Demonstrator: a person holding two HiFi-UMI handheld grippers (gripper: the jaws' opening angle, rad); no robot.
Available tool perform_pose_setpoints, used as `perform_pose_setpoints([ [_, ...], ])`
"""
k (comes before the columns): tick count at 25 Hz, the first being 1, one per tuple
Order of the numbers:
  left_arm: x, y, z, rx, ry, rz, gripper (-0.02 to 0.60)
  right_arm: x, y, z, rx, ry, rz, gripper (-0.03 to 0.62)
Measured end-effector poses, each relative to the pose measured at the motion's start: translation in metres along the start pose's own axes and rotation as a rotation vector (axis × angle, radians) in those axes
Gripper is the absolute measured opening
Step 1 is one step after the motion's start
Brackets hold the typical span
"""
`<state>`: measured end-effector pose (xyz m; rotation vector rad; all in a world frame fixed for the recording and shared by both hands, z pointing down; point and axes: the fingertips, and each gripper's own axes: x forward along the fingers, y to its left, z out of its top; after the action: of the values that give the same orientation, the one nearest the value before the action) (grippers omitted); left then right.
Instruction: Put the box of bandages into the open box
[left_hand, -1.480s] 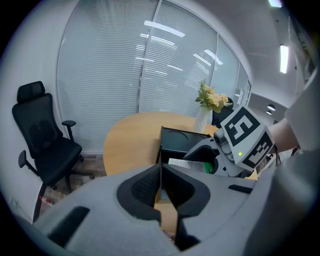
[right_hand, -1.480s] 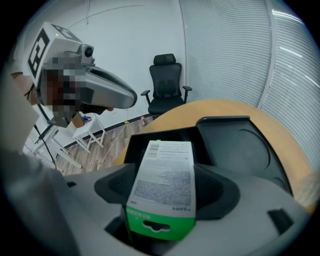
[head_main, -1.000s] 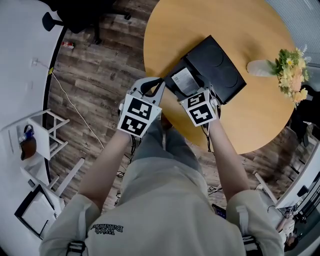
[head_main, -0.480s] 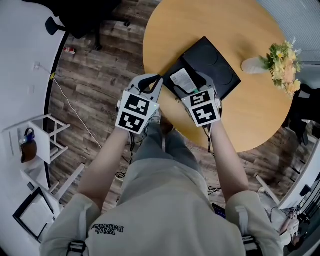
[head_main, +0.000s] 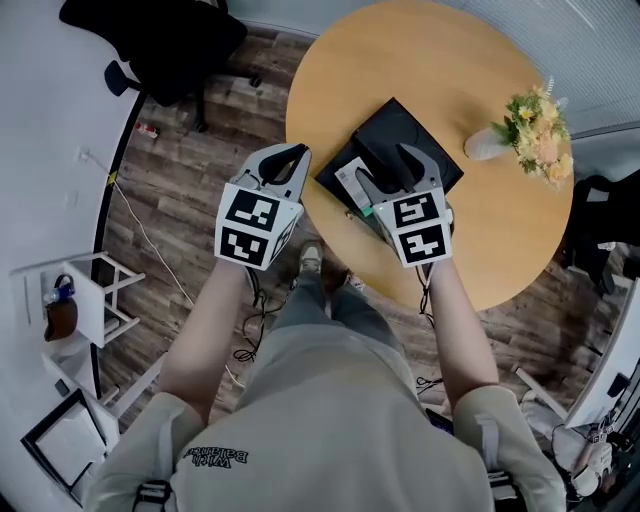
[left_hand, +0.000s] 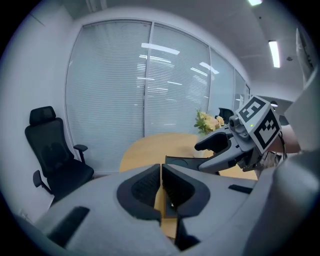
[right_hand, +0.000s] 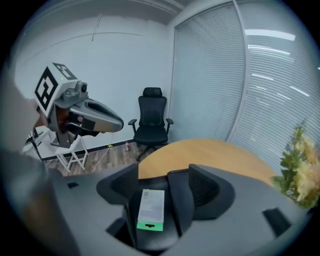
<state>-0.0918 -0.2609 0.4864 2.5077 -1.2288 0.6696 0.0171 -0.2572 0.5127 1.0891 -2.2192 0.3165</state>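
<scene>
While both forearms stretch forward from the body, side by side, each hand carries its tool at about the same height in the head view. The left claw (head_main: 288, 153) points ahead with its tip at the left rim of the round wooden surface (head_main: 400, 60), most of its body over the floor. Its own view shows the two jaws pressed together with nothing between them. The right claw (head_main: 388, 172) is held out over the surface, angled slightly to the left, above the near part of the black open box (head_main: 425, 135). Its jaws stand well apart, gripping nothing.

The box of bandages (head_main: 350, 181), white with a green end, lies flat inside the open box, on its near-left side. In the right gripper view it shows below and between the spread jaws, closer to the left one, green end nearest the camera, and neither jaw touches it. The left claw is apart from it, off to its left.

A bunch of flowers (head_main: 535, 125) sits on the surface to the right of the open box, and a black office chair (head_main: 160, 40) stands on the floor beyond the left claw.
</scene>
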Motion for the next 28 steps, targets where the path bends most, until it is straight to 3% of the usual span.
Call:
perform_pose_setpoints([
  [5,-0.015,0.000,0.039,0.047,-0.066,0.015,0.029,-0.033,-0.017,0.033,-0.017,-0.106,-0.077,0.319],
  [8,-0.025,-0.007,0.061,0.061,-0.107,0.001,0.029,-0.056,-0.024,0.052,0.027,-0.173,-0.097,0.225],
  [11,-0.034,-0.011,0.080,0.071,-0.140,-0.007,0.029,-0.079,-0.026,0.076,0.078,-0.247,-0.087,0.198],
  [16,-0.051,-0.022,0.119,0.109,-0.218,-0.010,0.029,-0.120,-0.030,0.114,0.047,-0.345,-0.111,0.115],
  [23,-0.082,-0.043,0.177,0.183,-0.347,-0.014,0.029,-0.178,-0.033,0.155,-0.046,-0.481,-0.200,0.064],
  [28,-0.105,-0.054,0.203,0.221,-0.446,0.021,0.029,-0.213,-0.032,0.169,-0.051,-0.572,-0.231,0.058],
])
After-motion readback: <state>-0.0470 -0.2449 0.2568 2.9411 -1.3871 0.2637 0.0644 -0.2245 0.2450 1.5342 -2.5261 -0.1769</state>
